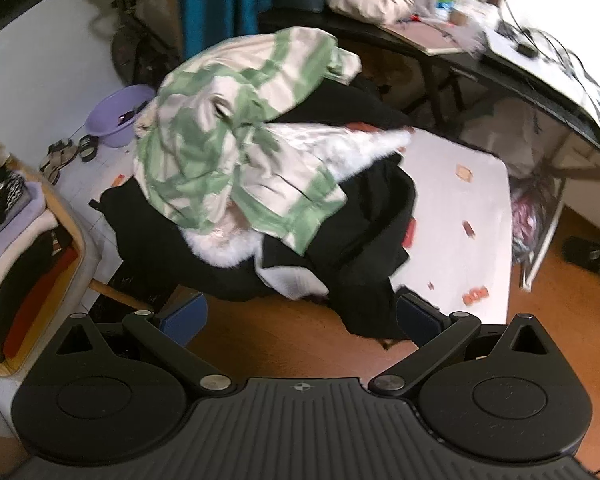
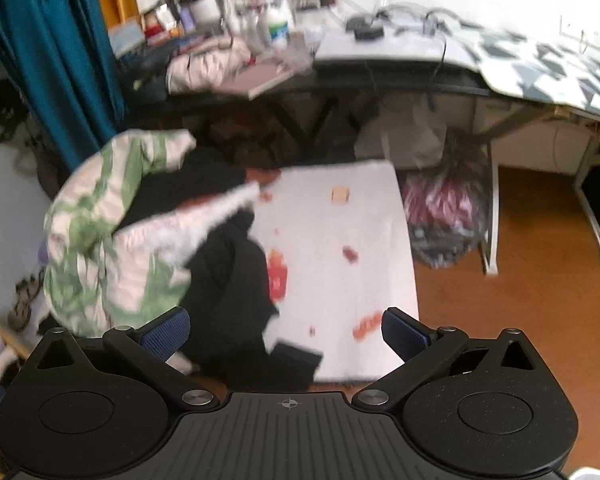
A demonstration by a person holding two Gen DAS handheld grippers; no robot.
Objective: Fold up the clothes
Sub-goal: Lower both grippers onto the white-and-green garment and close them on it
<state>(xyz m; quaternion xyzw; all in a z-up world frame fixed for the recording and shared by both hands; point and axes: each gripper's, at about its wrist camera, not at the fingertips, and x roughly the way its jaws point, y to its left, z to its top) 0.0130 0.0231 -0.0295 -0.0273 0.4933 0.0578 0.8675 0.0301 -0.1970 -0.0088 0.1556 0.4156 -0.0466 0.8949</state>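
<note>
clothes (image 1: 260, 184) lie heaped on the left part of a white table (image 1: 472, 216): a green-and-white striped top (image 1: 228, 140) on the pile, black garments (image 1: 360, 240) under it, and a white fluffy piece (image 1: 352, 148) between them. left gripper (image 1: 300, 316) hangs above the pile's near edge, jaws wide, nothing between its blue pads (image 1: 184, 320). a shelf (image 1: 28, 256) of folded things stands at left, and a purple basin (image 1: 120, 114) sits on the floor behind.

right wrist view, blurred: clothes (image 2: 160, 248) cover the table (image 2: 360, 248) on its left side. right gripper (image 2: 284, 332) jaws spread wide, empty, above the near edge where black cloth (image 2: 236, 300) hangs over. a cluttered desk (image 2: 380, 76) stands behind.
</note>
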